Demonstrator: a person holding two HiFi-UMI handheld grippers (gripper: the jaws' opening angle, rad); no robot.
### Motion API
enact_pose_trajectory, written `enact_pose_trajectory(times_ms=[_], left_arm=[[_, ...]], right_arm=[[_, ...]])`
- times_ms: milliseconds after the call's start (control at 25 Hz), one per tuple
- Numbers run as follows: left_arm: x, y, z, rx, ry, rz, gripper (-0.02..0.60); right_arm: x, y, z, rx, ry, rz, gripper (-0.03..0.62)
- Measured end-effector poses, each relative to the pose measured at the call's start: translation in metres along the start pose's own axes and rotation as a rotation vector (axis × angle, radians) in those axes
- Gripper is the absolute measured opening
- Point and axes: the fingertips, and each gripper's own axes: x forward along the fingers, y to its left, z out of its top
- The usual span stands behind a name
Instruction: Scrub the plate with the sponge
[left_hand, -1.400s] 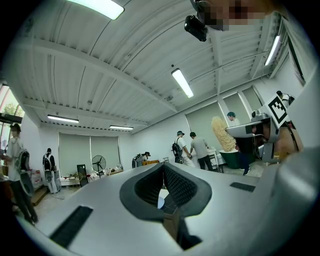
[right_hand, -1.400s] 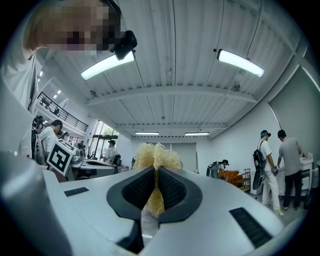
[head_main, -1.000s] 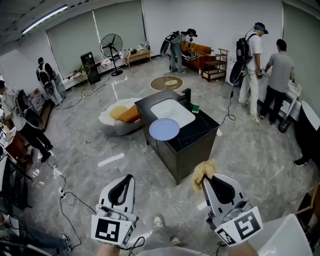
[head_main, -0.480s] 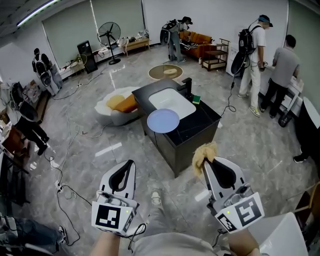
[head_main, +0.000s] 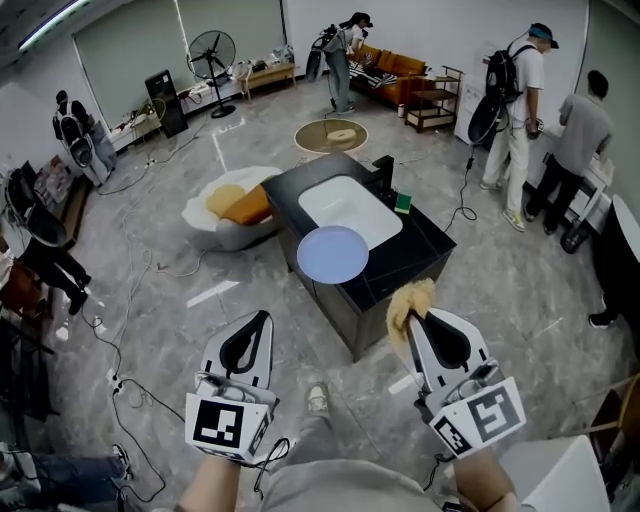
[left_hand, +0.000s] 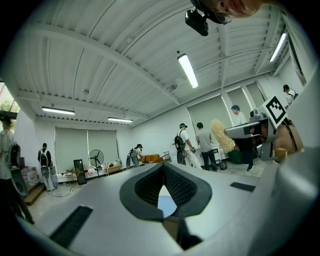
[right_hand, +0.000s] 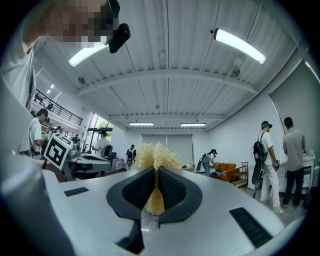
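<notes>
A pale blue plate (head_main: 332, 254) lies on the black counter (head_main: 410, 262), at the near edge of a white sink basin (head_main: 352, 210). It also peeks through the slit under the left jaws as a blue patch, the plate (left_hand: 166, 205). My left gripper (head_main: 262, 320) is held low at the left, shut and with nothing in it; its jaws meet at the tips (left_hand: 163, 169). My right gripper (head_main: 414, 318) is shut on a frayed yellow sponge (head_main: 409, 299), well short of the counter. The sponge (right_hand: 156, 159) sticks out between and above the right gripper (right_hand: 156, 175) pads.
A black faucet (head_main: 383, 176) and a small green item (head_main: 403, 203) stand behind the basin. A white tub with orange cushions (head_main: 235, 212) sits left of the counter. Cables run over the grey floor (head_main: 160, 290). People stand at the back right (head_main: 522, 110) and along the left wall.
The counter and plate have come slightly nearer and shifted right in the head view. Both grippers keep their pose, and the sponge stays held.
</notes>
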Motion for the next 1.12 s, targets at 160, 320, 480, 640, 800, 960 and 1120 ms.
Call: enact_pose_trajectory(times_ms=[160,320,480,640,800,960,1120], left_arm=[[0.045,0.036,-0.014,-0.01,0.026,-0.018,0.021],[0.091,0.074,-0.029,-0.027,0.046,-0.044,0.02],[0.136,0.108,-0.049,-0.048,0.072,-0.078,0.021],[0.174,0.132,-0.077,-0.065,0.114,-0.114,0.021],[0.205,0.144,-0.111,-0.082,0.178,-0.155,0.021],[0.228,0.148,-0.144,-0.12,0.245,-0.195,0.021],[0.248,0.147,-0.176,-0.151,0.316,-0.205,0.021]], right_arm=[[0.054,-0.017,-0.009,0.023,0.03,-0.016,0.048],[0.113,-0.032,-0.019,0.036,0.058,-0.031,0.048],[0.17,-0.044,-0.03,0.036,0.093,-0.04,0.048],[0.219,-0.052,-0.051,0.032,0.148,-0.039,0.048],[0.258,-0.059,-0.077,0.04,0.217,-0.038,0.048],[0.286,-0.064,-0.104,0.052,0.285,-0.03,0.048],[0.307,-0.072,-0.135,0.073,0.357,-0.019,0.048]])
